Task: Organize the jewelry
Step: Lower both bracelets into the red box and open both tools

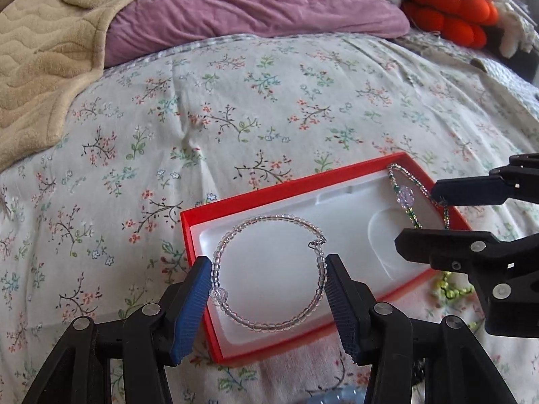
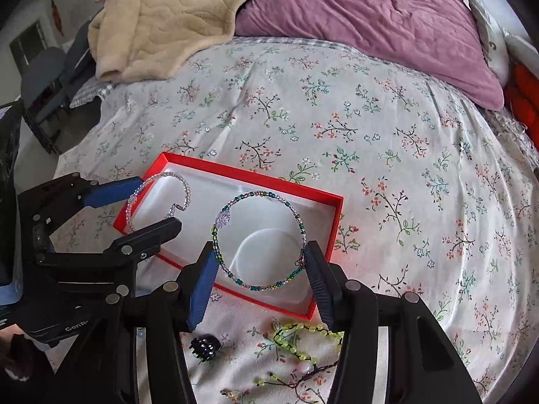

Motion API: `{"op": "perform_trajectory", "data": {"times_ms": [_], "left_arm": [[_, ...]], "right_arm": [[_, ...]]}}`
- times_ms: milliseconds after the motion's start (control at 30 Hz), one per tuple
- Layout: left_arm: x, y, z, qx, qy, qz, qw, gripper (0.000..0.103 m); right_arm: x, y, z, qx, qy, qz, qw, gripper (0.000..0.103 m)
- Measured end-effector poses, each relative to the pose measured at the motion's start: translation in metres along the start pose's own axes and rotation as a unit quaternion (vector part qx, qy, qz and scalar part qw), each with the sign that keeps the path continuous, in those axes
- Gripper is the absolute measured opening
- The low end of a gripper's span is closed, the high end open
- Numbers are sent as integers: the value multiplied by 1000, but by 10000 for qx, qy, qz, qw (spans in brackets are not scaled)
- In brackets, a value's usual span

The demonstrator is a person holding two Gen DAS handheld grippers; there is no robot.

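Note:
A red box with a white moulded insert lies on the floral bedspread; it also shows in the right wrist view. My left gripper holds a clear beaded bracelet by its sides, over the box's left end. My right gripper holds a green and purple beaded bracelet the same way over the box's right end. In each view the other gripper shows at the side: the right one, the left one.
Loose yellow-green beaded jewelry and a black hair claw lie on the bedspread in front of the box. A purple pillow, a beige blanket and an orange cushion lie at the back.

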State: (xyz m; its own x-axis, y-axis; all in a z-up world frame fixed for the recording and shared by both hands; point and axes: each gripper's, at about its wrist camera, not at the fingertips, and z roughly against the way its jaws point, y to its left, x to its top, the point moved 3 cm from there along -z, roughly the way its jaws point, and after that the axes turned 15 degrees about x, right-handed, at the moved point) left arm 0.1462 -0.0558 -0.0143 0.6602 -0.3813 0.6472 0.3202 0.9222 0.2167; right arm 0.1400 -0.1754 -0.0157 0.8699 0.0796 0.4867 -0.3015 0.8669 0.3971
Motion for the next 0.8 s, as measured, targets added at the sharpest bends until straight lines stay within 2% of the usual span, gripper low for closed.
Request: {"op": "perform_trajectory", "data": {"times_ms": [367,800], "left_arm": [[2,-7,-11,51,17,-98,9999,59],[0,-9,8,208,-113,-323,9992,76]], "right_arm": [[2,-7,-14,48,67,-1,10000,58],[-1,-1,10,-31,-78,103,9999,61]]}}
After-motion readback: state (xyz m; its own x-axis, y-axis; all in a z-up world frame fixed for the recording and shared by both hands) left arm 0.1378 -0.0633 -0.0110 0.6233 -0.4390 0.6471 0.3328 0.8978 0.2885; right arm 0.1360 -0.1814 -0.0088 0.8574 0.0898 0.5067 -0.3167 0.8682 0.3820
